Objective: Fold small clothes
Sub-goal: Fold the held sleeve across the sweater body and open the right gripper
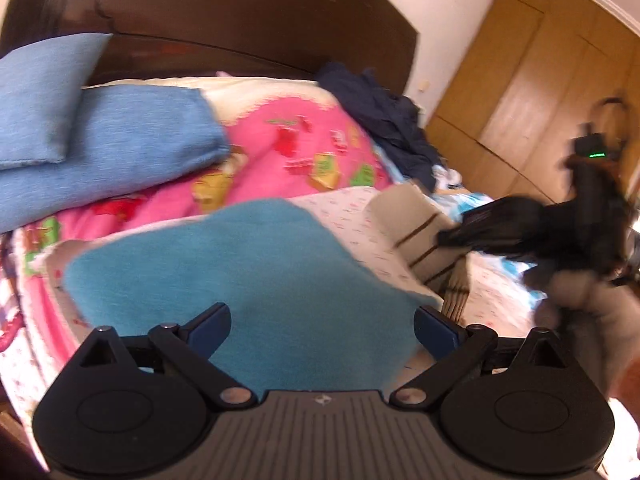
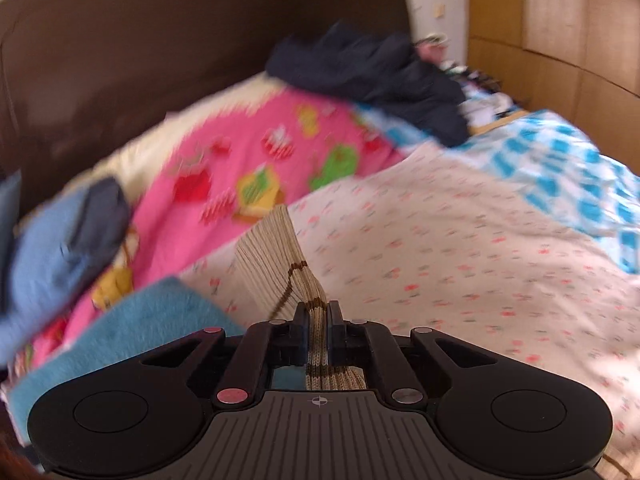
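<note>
The right claw (image 2: 318, 316) is pinched tight on a beige knit garment with brown stripes (image 2: 276, 256); the fabric runs between its fingers and rises ahead of them as a lifted, ribbed flap. Just to the left of this claw lies a teal cloth (image 2: 132, 320) on the bed's flowered sheet (image 2: 460, 264). The left claw (image 1: 322, 332) stands wide apart with nothing gripped, hovering over that same teal cloth (image 1: 240, 276), which spreads out ahead of its fingers. To its right, the striped garment (image 1: 416, 228) hangs from the blurred right claw (image 1: 448, 236). Beyond both claws a pink patterned blanket (image 2: 248, 152) covers the bed, with blue pillows (image 1: 100, 132) to the left, a dark navy heap of clothes (image 2: 376, 72) farther back, then the brown headboard (image 2: 180, 40).
</note>
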`<state>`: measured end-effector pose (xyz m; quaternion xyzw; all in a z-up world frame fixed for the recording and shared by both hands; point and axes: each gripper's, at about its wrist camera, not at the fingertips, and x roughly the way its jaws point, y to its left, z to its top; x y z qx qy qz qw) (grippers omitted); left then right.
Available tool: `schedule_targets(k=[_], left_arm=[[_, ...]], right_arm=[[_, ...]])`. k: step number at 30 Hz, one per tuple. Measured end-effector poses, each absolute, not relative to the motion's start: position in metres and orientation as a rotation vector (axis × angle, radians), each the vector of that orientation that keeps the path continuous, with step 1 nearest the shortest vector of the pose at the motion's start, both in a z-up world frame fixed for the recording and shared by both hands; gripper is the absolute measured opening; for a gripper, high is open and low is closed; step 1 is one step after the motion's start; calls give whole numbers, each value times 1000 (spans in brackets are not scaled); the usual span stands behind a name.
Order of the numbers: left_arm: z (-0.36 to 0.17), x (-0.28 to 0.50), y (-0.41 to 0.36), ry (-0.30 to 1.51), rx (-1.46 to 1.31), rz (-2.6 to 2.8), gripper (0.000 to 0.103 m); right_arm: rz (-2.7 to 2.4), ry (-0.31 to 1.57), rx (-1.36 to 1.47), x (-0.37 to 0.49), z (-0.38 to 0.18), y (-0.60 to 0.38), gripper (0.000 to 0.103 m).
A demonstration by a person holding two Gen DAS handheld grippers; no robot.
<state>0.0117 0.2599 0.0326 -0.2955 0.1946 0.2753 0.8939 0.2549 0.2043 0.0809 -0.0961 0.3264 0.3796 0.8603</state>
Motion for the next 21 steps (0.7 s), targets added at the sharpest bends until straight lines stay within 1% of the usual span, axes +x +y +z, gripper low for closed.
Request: schedule_targets(k=[6,10,12,14,15,16,18,21], left_arm=[[52,29,217,393,-540,435,102],[58,49,180,420,-475,339,103],[57,60,160,440,-445,289,103],[52,70,143,471,-426,263,103],[48,74,137,483,-416,259,103],[44,78,130,497,-404,259,103],[35,84,118,525,-366,256,103],[26,96,107,539,-297,275,103]], right_arm=[[623,595,109,251,138,50,5],[493,535,245,228,145,-51,5],[431,535,316,215,134,-98,5],[377,583,333,209,113,-127,6],[357,616,328,208,100,-134,10],[355,662,323,209,88,-137,10],[364,749,362,216,63,-138,14],[397,809,439,237,35,-126,14]])
